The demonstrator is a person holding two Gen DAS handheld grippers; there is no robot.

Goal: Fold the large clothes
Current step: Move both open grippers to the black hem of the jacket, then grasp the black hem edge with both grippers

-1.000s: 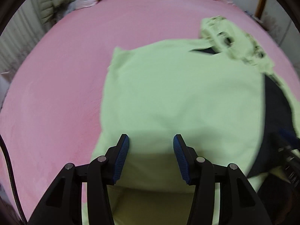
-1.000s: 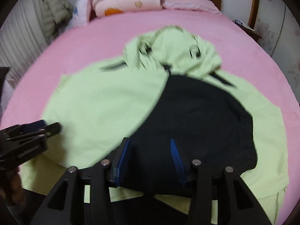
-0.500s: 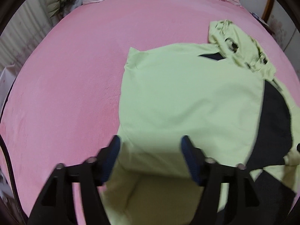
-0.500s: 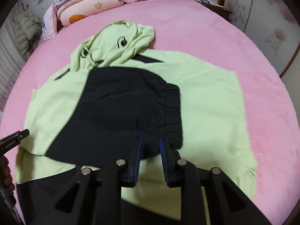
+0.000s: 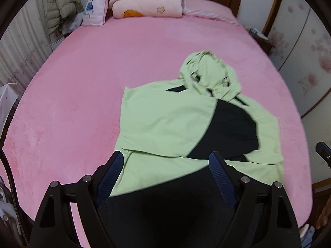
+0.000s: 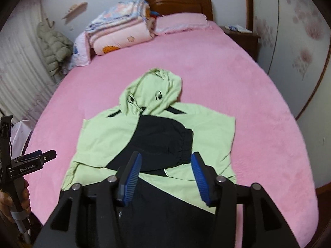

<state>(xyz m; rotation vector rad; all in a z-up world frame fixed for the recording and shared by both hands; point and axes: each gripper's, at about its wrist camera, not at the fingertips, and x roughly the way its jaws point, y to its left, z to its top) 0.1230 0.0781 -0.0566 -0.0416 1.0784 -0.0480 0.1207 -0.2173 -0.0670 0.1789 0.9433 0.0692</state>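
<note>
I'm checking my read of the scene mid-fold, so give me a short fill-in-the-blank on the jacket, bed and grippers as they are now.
1. The light green hooded jacket lies on a bed covered in a plush sheet coloured ____.
2. Both the left gripper and the right gripper are empty, with jaws ____.
3. The sleeve folded across the jacket's chest, the black sleeve, ends in a gathered ____.
4. The jacket's hood points toward the bed's wooden ____.

Missing words: pink; open; cuff; headboard

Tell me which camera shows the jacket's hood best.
The right wrist view: the hood lies near the centre, seen square on, with both dark eyelets visible. The left wrist view shows the hood off to the right, skewed and slightly blurred.
</note>
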